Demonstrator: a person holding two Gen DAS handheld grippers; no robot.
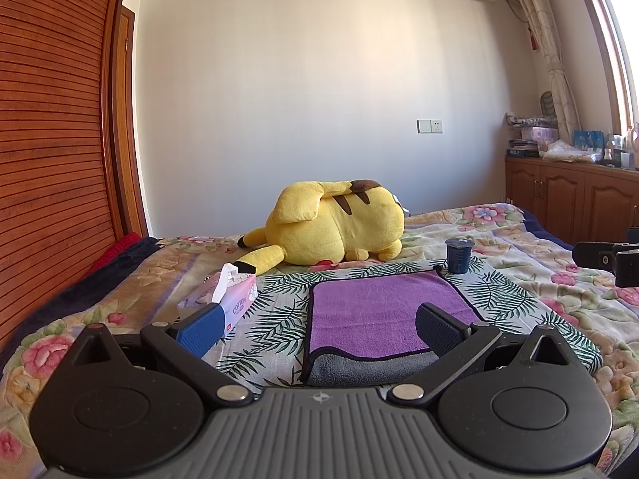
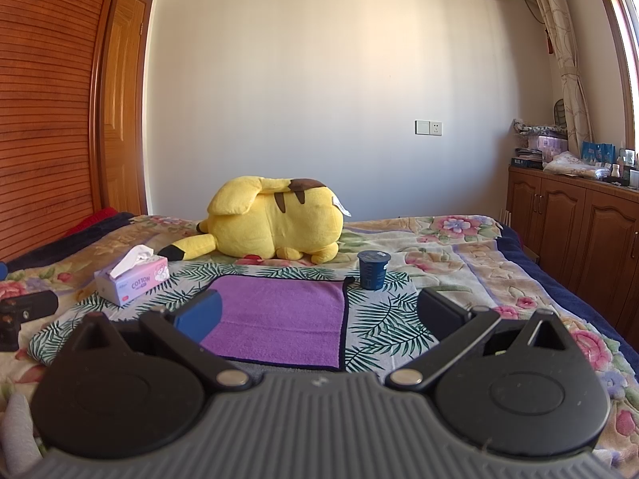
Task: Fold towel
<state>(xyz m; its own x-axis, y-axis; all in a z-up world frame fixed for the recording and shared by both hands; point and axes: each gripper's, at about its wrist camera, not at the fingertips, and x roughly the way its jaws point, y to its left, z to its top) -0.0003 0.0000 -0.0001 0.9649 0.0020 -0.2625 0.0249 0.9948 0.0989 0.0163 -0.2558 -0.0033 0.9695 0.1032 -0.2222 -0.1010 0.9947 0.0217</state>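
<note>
A purple towel (image 1: 379, 311) with a grey underside and dark trim lies folded on a leaf-print cloth (image 1: 275, 311) on the bed; its grey layer sticks out at the near edge. In the right wrist view the towel (image 2: 279, 319) lies ahead and left of centre. My left gripper (image 1: 319, 327) is open and empty, held just above the towel's near edge. My right gripper (image 2: 319, 315) is open and empty, near the towel's right edge. The right gripper's body shows at the right edge of the left wrist view (image 1: 615, 259).
A yellow plush toy (image 1: 339, 223) lies behind the towel. A dark blue cup (image 1: 459, 255) stands at the towel's far right corner. A pink tissue box (image 1: 235, 299) sits to the left. A wooden wardrobe (image 1: 52, 159) is on the left, cabinets (image 1: 579, 203) on the right.
</note>
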